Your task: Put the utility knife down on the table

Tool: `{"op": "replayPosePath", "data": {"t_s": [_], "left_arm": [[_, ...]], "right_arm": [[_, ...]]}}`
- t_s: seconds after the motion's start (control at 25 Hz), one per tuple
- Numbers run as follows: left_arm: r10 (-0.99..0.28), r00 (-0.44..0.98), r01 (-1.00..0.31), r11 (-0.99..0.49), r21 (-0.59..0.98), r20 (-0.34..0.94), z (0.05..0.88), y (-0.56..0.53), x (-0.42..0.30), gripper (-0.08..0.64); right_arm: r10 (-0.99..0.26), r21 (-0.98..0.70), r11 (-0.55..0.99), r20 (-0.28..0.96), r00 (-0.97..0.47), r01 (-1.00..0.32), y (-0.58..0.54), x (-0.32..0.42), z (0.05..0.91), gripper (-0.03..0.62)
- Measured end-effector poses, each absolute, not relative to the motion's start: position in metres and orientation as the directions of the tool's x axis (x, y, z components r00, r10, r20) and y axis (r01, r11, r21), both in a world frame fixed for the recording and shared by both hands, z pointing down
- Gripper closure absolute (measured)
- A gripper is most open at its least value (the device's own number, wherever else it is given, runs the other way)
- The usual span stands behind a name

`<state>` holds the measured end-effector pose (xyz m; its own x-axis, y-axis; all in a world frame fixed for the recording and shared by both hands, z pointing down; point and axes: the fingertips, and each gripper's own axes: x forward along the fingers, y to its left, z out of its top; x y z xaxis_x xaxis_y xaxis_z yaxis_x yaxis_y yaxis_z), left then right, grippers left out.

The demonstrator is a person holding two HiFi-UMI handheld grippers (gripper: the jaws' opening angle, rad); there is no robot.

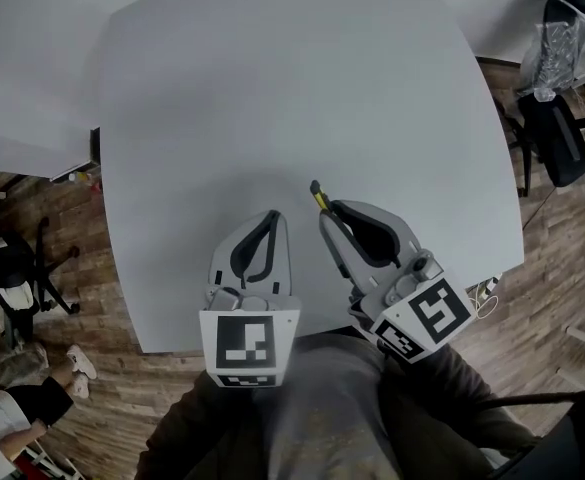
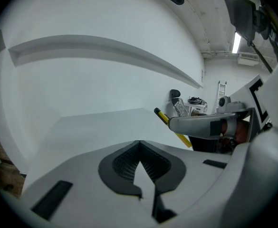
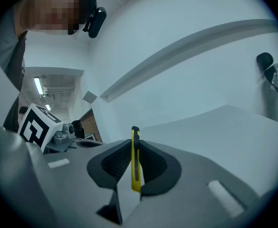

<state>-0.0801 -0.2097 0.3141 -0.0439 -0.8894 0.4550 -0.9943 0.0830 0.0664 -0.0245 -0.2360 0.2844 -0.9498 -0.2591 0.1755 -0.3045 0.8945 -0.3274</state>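
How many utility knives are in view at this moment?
1. The yellow utility knife is clamped in the right gripper, over the table. The left gripper is shut on nothing, and no other knife shows on the table.

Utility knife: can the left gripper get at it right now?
Probably yes, once its shut jaws open: nothing stands between the left gripper and the utility knife, whose tip pokes free of the right gripper.

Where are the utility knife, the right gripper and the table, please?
utility knife [image 3: 135,160]: right gripper view, yellow body.
right gripper [image 1: 332,210]: head view, between its fingertips.
table [image 1: 272,88]: head view, bare top.
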Motion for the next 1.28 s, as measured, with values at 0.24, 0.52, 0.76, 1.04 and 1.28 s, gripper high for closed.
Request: {"op": "replayPosePath", "data": {"t_s": [0.24,0.52,0.76,1.04,1.28], "left_arm": [[-0.878,-0.014,-0.993,0.067,0.094,0.479,0.33,-0.221,-0.079,0.558],[-0.87,0.002,-0.991,0.065,0.119,0.493,0.345,-0.223,-0.077,0.558],[-0.86,0.014,-0.99,0.061,0.129,0.51,0.354,-0.227,-0.087,0.557],[-0.849,0.032,-0.989,0.05,0.14,0.527,0.362,-0.232,-0.098,0.557],[-0.843,0.047,-0.987,0.043,0.155,0.536,0.371,-0.238,-0.1,0.558]], "right_arm": [[-0.255,-0.34,0.887,0.205,-0.945,-0.313,-0.247,-0.029,0.299,0.541],[-0.259,-0.352,0.876,0.235,-0.937,-0.33,-0.249,-0.028,0.315,0.541],[-0.251,-0.365,0.87,0.253,-0.934,-0.333,-0.253,-0.04,0.325,0.541],[-0.247,-0.375,0.862,0.274,-0.929,-0.34,-0.258,-0.054,0.335,0.541],[-0.253,-0.385,0.852,0.292,-0.922,-0.356,-0.264,-0.057,0.345,0.541]]}}
